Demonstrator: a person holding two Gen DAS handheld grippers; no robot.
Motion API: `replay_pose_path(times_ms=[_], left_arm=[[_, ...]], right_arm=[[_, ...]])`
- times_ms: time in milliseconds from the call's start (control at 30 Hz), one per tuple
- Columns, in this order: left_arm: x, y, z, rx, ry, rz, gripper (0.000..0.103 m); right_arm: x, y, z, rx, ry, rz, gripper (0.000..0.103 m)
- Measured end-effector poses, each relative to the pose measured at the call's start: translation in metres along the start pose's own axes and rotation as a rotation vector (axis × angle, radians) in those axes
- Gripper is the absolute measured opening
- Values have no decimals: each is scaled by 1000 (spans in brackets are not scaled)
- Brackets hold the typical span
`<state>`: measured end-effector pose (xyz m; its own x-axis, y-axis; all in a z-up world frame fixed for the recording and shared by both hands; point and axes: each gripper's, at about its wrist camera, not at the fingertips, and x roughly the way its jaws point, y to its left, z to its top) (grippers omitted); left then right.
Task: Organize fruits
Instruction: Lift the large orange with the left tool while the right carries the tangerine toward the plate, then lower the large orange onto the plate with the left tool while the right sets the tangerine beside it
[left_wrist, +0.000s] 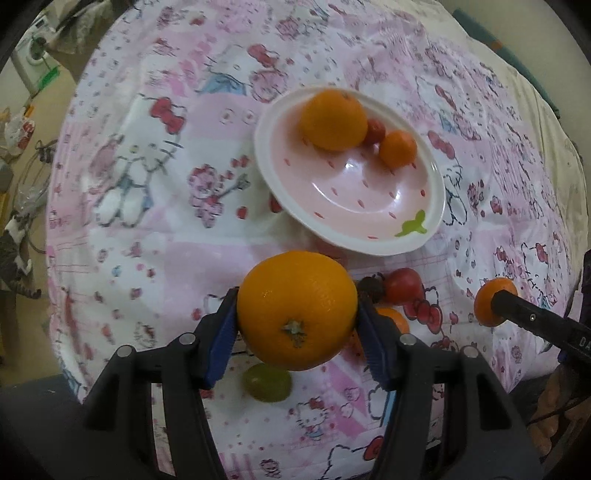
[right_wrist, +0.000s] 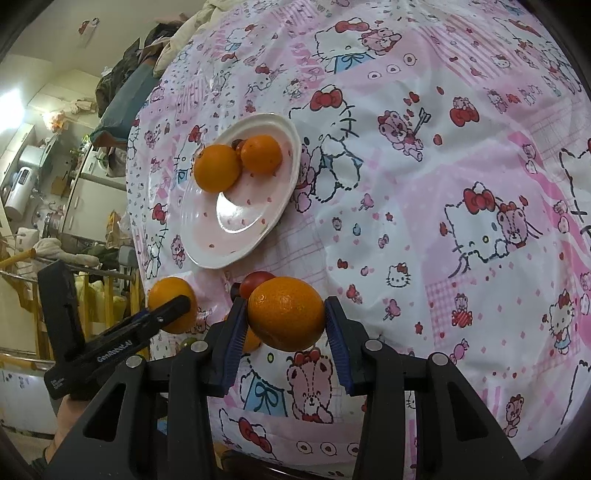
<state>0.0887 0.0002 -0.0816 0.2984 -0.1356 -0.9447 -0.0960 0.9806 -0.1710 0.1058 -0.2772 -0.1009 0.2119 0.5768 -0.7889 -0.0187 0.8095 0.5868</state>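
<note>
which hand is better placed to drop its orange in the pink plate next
Left, probably. Its tongs grip a big round orange just short of the pink speckled plate's near rim. The right tongs hold a smaller orange farther from that plate.

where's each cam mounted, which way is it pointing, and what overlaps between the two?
Left wrist: on the left gripper, looking steeply down its fingers at its held orange, with the plate beyond; the right gripper enters at right.
Right wrist: on the right gripper, angled down at its own orange; the left gripper and a hand show at left.
Shared: plate, its fruit, both grippers, patterned cloth.
</note>
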Motion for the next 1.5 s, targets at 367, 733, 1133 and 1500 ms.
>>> replay_pose_path(times_ms=[367,733,1133,1500], left_arm=[[-39,15,-4,-23,-110,51,56],[-95,14,21,7,-236,74,56],[-77,-11,59,103,-219,89,56],[-10,-26,80,197,-106,82,56]], right_arm=[[-17,8,6,-6,-36,58,44],[-61,34,26,-112,-157,135,44],[-49,44,66,-123,-166,164,44],[7,39,87,-93,-47,129,44]])
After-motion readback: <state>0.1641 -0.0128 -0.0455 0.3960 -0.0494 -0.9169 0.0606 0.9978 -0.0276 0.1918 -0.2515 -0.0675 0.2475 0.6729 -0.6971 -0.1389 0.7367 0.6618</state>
